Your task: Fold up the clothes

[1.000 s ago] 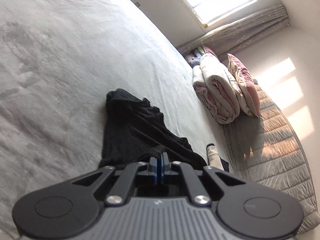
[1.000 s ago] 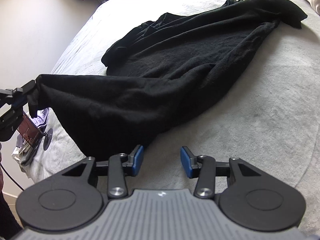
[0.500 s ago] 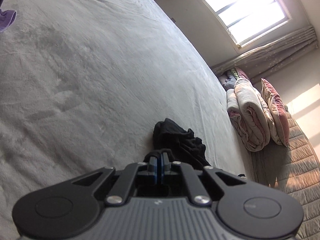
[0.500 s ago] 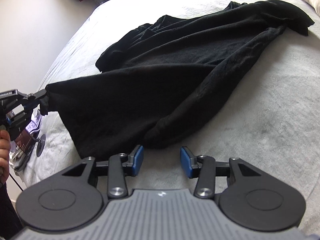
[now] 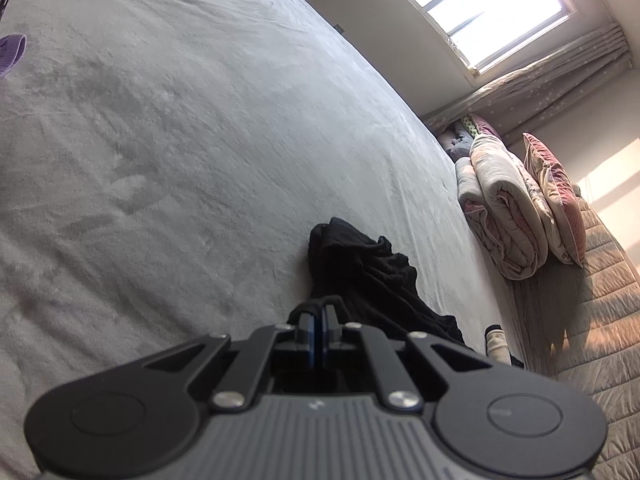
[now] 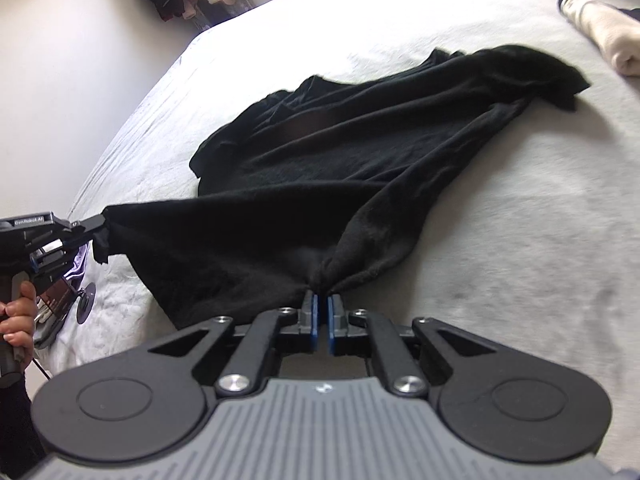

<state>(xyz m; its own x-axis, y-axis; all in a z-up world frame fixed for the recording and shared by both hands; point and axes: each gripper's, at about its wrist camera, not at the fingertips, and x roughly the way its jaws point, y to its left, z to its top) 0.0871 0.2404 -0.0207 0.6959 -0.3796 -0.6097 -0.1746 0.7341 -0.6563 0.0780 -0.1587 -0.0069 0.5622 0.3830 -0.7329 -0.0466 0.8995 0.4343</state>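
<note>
A black garment (image 6: 360, 168) is spread on the grey bed (image 6: 540, 240), its far end lying near a cream sock (image 6: 600, 36). The right claw (image 6: 320, 312) has just been closing and is clenched on a bunched fold of the garment's near edge. Another corner of the garment is gripped by the left claw (image 6: 96, 222), pressed tight and held by a hand (image 6: 18, 316) off the bed's edge, so that the near hem is stretched between the two claws.
</note>
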